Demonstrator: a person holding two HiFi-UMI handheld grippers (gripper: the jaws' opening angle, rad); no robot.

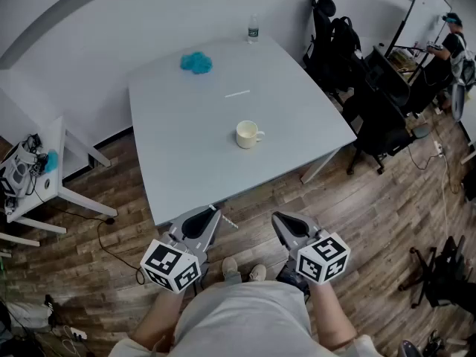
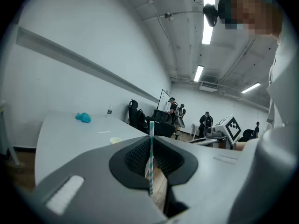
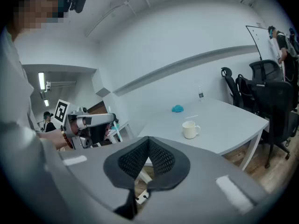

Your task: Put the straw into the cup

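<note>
A person stands at the near edge of a pale table (image 1: 171, 177), a gripper in each hand. The left gripper (image 1: 210, 214) has its jaws clamped on a green-and-white striped straw (image 2: 151, 158), held upright between the pads. The right gripper (image 1: 281, 222) has its jaws pressed together with nothing between them. A cream cup (image 1: 247, 134) stands mid-table at 12 o'clock from the grippers, well apart from the straw. A blue bundle (image 1: 196, 62) lies at 11 o'clock from the cup

A teal-striped straw (image 2: 151, 160) stands pinched in the left tongs (image 1: 213, 213); the cream cup (image 1: 248, 134) sits upright on the table (image 1: 186, 147).
</note>
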